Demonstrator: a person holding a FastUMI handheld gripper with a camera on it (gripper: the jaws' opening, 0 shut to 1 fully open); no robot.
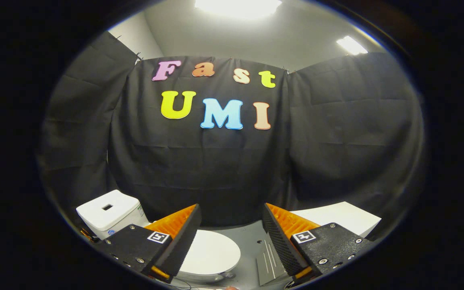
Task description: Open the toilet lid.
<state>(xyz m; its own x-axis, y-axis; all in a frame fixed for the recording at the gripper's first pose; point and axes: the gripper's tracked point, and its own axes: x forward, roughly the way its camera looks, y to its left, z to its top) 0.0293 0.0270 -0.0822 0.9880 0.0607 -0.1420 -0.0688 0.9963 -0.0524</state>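
**Toilet lid still down, gripper hanging above it with nothing in it**

So the toilet lid [212, 253] sits in the lower middle of the frame, a white oval lying flat and closed on the bowl. It shows just between and beyond the gripper's fingers, partly hidden behind the left finger [183, 237]. Behind it, toward the lower left, is the white tank [109, 211] with a dark rectangular button slot on top, so the hinge should be on that side and the free front edge on the side facing away from the tank. That's my read, the hinge itself isn't visible.

The gripper [231, 237] has its fingers spread wide apart, not touching anything. It looks like it's held high and level, pointed more at the black cloth wall [216, 169] than down at the toilet, which makes sense as a start pose: open wide so one finger can slip under the lid's rim later.

Lower right there's a flat white block [344, 217], maybe a worktop or a box, can't tell. Between the fingers, on the grey floor [248, 241], lies a metal plate [270, 262] with slots. A ceiling light [238, 6] glares in the upper middle, another in the upper right.

The task looks barely begun. I'd guess the next step needs a tilt down and to the left to reach the lid's front edge.
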